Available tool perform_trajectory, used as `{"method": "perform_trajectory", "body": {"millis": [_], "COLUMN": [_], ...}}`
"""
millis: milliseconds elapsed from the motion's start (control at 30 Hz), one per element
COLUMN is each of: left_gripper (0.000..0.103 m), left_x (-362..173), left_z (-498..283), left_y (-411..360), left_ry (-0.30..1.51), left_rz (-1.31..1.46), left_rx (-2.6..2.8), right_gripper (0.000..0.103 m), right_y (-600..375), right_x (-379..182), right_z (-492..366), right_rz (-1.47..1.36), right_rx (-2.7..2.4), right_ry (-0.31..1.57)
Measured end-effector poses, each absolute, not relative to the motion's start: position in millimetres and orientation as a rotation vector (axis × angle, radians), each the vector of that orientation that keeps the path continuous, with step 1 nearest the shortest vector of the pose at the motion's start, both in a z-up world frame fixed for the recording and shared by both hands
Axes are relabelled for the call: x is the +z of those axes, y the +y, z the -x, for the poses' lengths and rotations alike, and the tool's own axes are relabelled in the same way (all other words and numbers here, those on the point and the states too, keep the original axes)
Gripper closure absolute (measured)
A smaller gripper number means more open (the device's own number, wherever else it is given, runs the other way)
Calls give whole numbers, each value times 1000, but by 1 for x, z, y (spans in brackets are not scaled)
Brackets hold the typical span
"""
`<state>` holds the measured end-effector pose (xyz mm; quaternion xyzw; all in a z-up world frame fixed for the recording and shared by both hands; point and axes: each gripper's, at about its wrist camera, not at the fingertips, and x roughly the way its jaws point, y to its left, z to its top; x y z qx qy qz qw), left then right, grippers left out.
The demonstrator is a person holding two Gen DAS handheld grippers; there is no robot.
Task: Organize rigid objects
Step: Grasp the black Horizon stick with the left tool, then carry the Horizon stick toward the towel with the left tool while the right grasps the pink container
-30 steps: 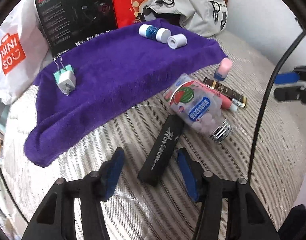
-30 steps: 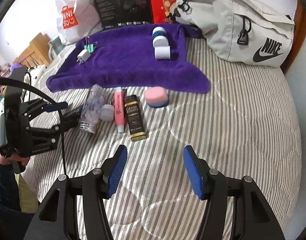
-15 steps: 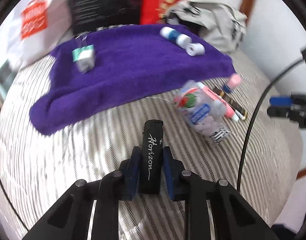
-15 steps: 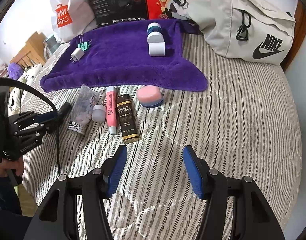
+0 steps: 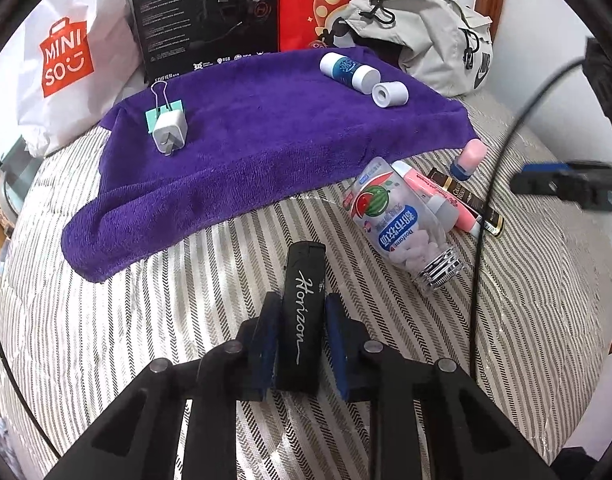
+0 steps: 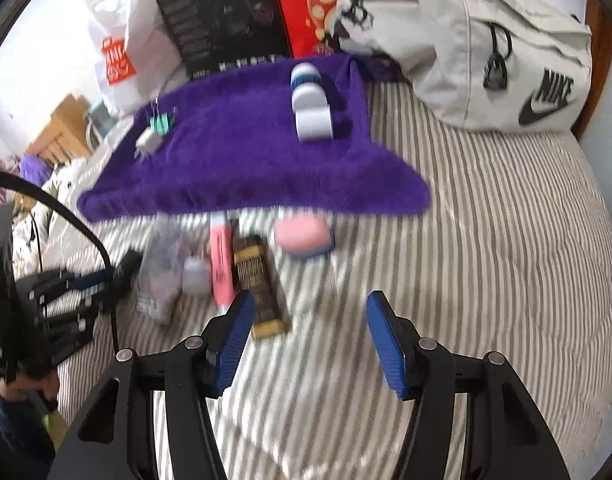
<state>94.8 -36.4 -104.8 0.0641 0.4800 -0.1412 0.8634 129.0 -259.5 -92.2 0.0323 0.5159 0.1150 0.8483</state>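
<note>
The left tongs [image 5: 300, 336] pinch the black case [image 5: 302, 312] over the striped bed [image 5: 186, 304]. The right tongs [image 6: 307, 340] are spread wide, holding nothing.

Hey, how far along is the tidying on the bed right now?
Done: a charger plug, binder clip, blue tube and white roll lie on the purple towel. In hand: the left gripper is shut on the black case. Left: candy bottle, pink tube, brown box and pink sponge off the towel; the right gripper is open.
</note>
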Motion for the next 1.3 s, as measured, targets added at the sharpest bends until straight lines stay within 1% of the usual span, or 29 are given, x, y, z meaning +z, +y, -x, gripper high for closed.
{"method": "perform_trajectory", "body": {"millis": [200, 367, 400, 467, 533, 667, 1300], "left_gripper": [81, 81, 81, 81, 81, 81, 82], "left_x": [-106, -106, -106, -106, -106, -105, -96], "left_z": [-93, -91, -91, -92, -92, -93, -96], "left_y": [-41, -41, -41, -41, -41, -41, -10], "left_ry": [1001, 992, 991, 993, 998, 1001, 1020], "left_rz": [-154, -147, -153, -153, -151, -153, -38], "left_rx": [-283, -272, -270, -269, -271, -271, -277], "right_gripper": [45, 45, 47, 55, 66, 66, 66], "right_y": [-248, -244, -243, -240, -239, -248, -258], "right_x": [-116, -121, -120, -121, -121, -120, -98], "right_z": [-155, -157, -158, -158, -158, -160, -138], "right_rz": [-74, -55, -46, -7, 33, -28, -54], "right_rx": [232, 210, 205, 189, 183, 200, 259], "right_ry": [1082, 1023, 1011, 999, 995, 1009, 1027]}}
